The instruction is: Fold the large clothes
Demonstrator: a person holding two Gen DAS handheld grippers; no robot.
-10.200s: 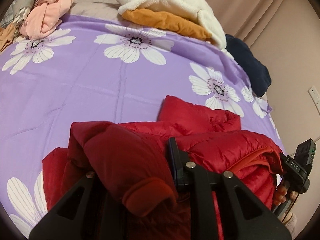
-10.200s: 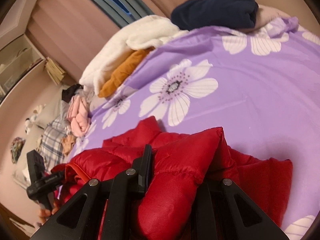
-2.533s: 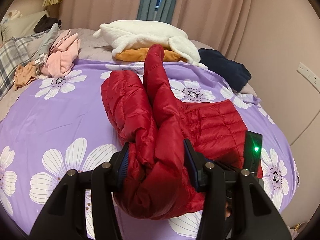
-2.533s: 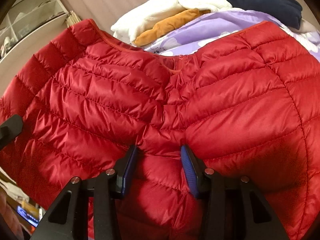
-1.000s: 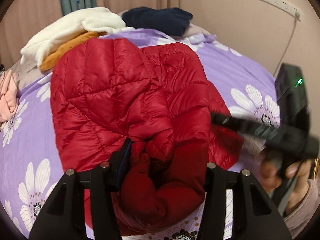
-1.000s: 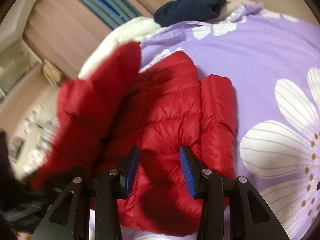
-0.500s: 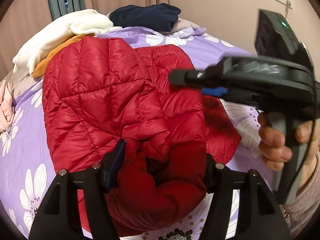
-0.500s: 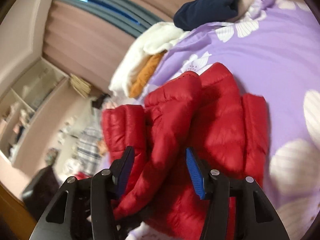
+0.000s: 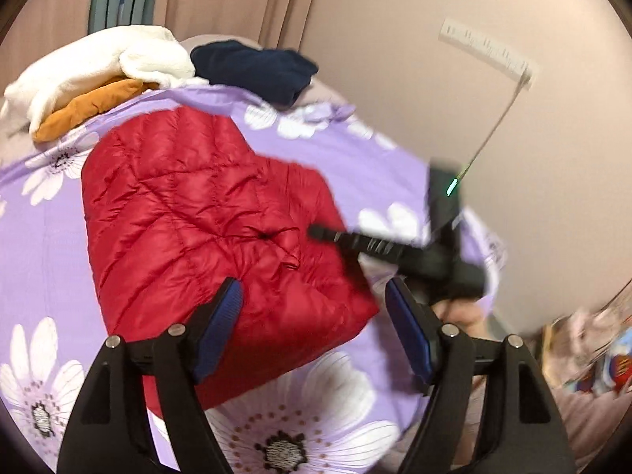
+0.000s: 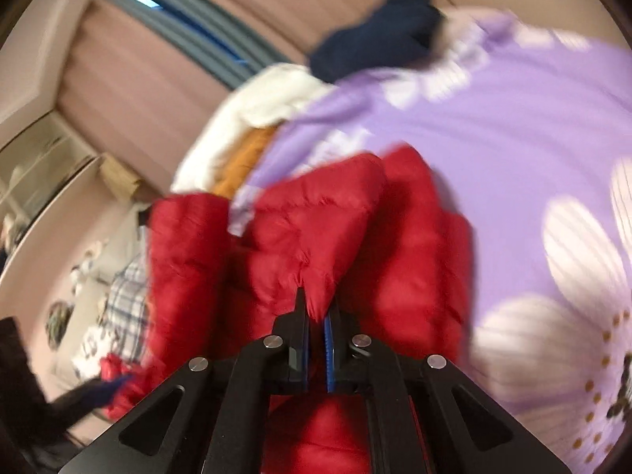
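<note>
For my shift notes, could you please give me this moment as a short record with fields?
garment: red puffer jacket, partly folded on the bed
surface: purple flowered sheet
left gripper: jaws opening, pads clear of the jacket
right gripper: shut on a pinch of the jacket's fabric
behind jacket: white fleece on an orange garment, navy garment beside them
image quality: right wrist view blurred
</note>
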